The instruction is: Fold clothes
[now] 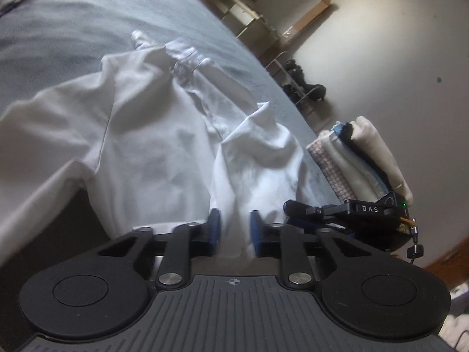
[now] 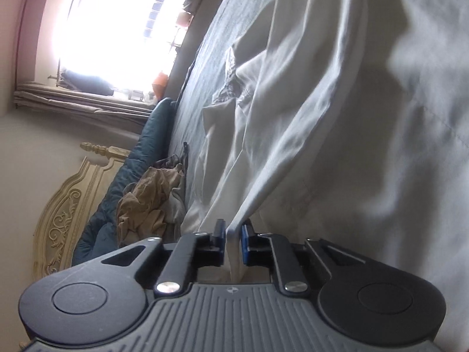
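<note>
Your left claw [image 1: 234, 228] is pinched on a fold of the white shirt [image 1: 152, 123], its blue pads [image 1: 215, 226] pressing the cloth from both sides near the hem. Your right claw [image 2: 233, 236] is likewise clamped on the shirt [image 2: 293, 117], with a thin white edge of the cloth standing between its two pads [image 2: 245, 243].

From the left claw the shirt spreads away across the grey bedsheet [image 1: 88, 14], rumpled, its collar at the far end and a sleeve trailing off to the left. The hem nearest you hangs over the edge of the bed. In that same view your right claw [image 1: 302, 207] shows just to the right, near the shirt's bunched corner. Behind it a stack of folded clothes [image 1: 360, 158] sits on the bed. Past the bed's far edge there is a shoe rack [image 1: 296, 85] against the wall.

From the right claw the shirt stretches taut away over the bedsheet [image 2: 205, 73]. To the left lies a crumpled tan garment [image 2: 146, 199], beside a dark green quilt [image 2: 132, 170], a carved headboard [image 2: 67, 205] and a bright window [image 2: 117, 23]
</note>
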{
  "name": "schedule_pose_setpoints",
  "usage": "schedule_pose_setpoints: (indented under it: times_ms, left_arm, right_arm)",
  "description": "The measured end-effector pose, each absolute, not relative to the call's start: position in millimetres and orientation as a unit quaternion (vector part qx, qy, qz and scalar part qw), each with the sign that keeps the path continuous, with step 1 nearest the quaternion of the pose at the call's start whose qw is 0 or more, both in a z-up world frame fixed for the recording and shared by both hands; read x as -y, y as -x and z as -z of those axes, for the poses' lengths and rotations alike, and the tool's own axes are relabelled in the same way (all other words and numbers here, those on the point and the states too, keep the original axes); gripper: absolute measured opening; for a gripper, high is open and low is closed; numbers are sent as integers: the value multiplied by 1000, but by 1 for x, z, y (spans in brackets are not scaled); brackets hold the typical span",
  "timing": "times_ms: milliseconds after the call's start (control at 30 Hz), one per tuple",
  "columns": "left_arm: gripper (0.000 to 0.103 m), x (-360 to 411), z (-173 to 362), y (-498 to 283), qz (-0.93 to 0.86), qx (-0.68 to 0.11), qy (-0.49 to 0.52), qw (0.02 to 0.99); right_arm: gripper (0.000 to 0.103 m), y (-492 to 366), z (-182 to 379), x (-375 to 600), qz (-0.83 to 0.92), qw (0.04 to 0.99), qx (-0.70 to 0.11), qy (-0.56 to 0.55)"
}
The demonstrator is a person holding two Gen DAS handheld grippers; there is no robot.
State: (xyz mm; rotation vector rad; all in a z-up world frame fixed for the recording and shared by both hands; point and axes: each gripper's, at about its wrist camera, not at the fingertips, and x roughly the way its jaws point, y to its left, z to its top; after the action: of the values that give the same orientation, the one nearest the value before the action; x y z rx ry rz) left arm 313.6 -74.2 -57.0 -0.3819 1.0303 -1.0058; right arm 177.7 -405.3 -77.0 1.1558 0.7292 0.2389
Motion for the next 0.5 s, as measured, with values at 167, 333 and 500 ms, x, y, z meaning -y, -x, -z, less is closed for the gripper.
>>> schedule_pose_setpoints:
  times_ms: [167,333,500]
  left_arm:
    - [1,67,49,-311,458,-476,236,713]
    - [1,71,58,-309,428,-484,198,737]
    - [11,73,76,-305,397,-476,132,773]
  right_arm:
    - [7,-172,59,416,-123,771,-326,-533]
    - [7,-167,52,424,-122,772,-328,-530]
    - [32,-170,87,426,-63,750,-385,-534]
